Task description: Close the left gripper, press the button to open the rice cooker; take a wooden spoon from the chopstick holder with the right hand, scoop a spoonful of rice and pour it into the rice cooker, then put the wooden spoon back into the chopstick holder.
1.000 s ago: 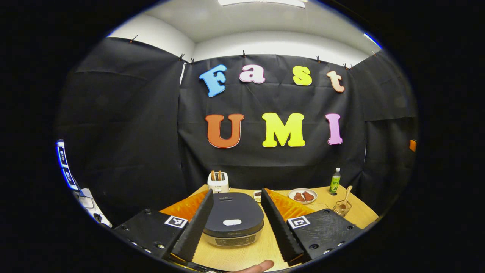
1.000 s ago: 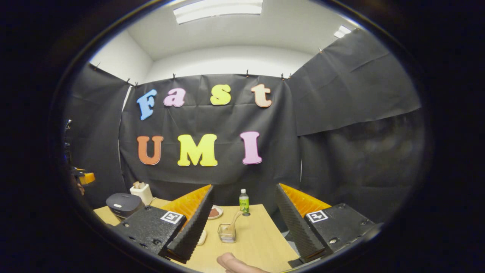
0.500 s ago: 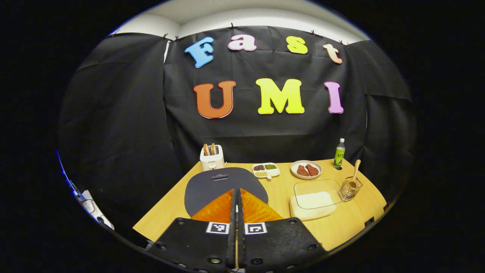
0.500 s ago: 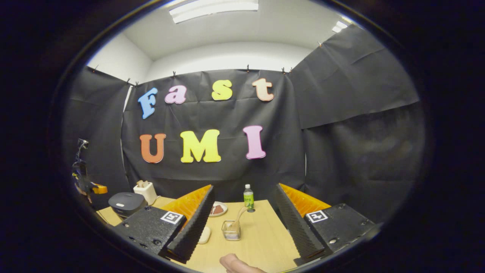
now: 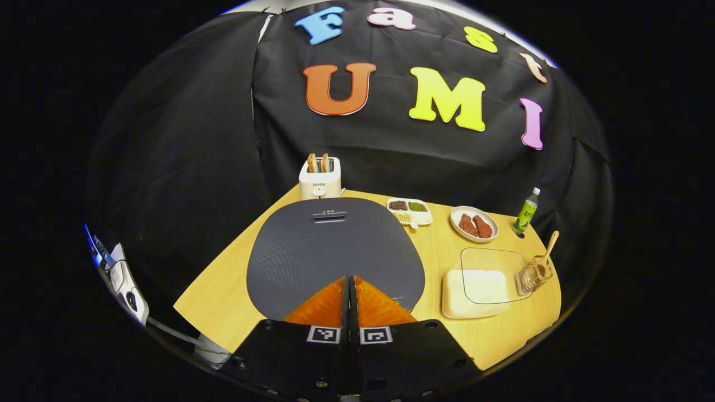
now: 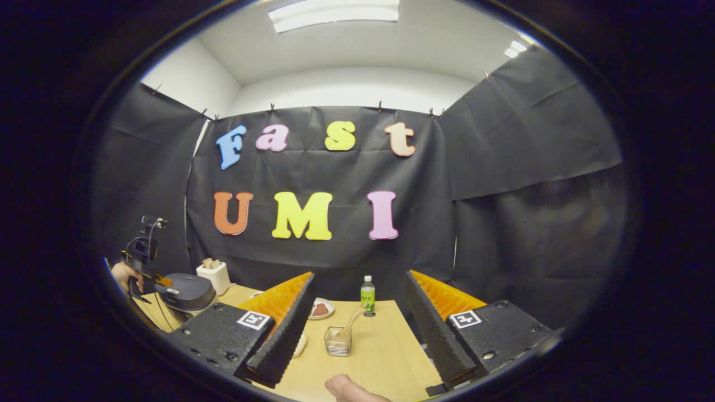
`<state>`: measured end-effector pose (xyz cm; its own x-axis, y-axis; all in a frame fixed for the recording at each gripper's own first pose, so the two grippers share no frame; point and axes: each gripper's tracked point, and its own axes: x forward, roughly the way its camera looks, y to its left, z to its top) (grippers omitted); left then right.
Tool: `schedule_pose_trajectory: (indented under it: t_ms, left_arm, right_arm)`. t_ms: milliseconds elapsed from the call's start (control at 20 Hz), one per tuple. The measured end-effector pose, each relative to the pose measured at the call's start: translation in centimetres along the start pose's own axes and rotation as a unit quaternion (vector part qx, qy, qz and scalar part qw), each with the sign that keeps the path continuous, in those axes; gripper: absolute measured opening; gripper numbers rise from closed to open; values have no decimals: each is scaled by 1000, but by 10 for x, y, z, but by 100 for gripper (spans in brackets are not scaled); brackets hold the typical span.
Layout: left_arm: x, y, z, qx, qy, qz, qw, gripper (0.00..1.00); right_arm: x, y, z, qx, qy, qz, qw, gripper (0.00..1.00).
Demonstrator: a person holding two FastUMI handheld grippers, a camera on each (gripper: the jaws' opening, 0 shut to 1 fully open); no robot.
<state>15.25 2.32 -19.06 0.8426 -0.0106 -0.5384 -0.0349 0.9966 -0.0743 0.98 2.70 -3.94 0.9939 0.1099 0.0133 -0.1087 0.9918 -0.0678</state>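
Both left gripper point(image 5: 349, 290) jaws together over rice cooker point(image 5: 335, 251).

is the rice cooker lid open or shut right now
Shut. In the left gripper view the rice cooker lid lies flat under the closed left hand-held gripper; in the right gripper view it sits level on its body.

- Black cloth walls point(image 6: 503, 167) hang on the far side and on both flanks of the booth, pinned along their upper edge.
- Above the cloth, a plain white wall point(image 6: 346, 89) meets a white ceiling with a long bright light panel point(image 6: 334, 10).
- A light wooden desk point(image 5: 223, 296) stands against the far cloth.
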Motion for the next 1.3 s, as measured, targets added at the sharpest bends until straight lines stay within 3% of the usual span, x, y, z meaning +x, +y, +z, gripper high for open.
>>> schedule_pose_trajectory:
  t_ms: [250, 400, 600, 800, 1050, 1150, 1200, 1300]
  left_arm:
    - [6, -2, -13, -2, 16, 4, 1000, 0]
    - [2, -4, -22, 10, 37, 12, 999, 0]
    - [8, -5, -26, -5, 32, 18, 999, 0]
    - [6, -5, -26, -20, 26, -3, 999, 0]
    - [-12, -11, -19, -23, 36, -36, 998, 0]
    - [-33, -18, 3, -10, -10, -62, 998, 12]
    - [-46, -20, 18, -7, -39, -64, 997, 24]
    - [-64, -19, 37, 8, -83, -55, 995, 81]
  right_arm:
    - [-3, 12, -9, 8, 11, 15, 1000, 100]
    - [1, 10, -16, -3, 21, 3, 1000, 100]
    - [13, 13, -15, -1, 4, 15, 1000, 99]
    - [19, 27, -35, 39, 41, 45, 997, 100]
    - [30, 22, -49, 45, 45, 35, 997, 100]
    - [26, 31, -45, 53, 36, 44, 997, 100]
    - [27, 32, -45, 57, 33, 46, 997, 99]
    - [26, 36, -44, 67, 31, 48, 996, 99]
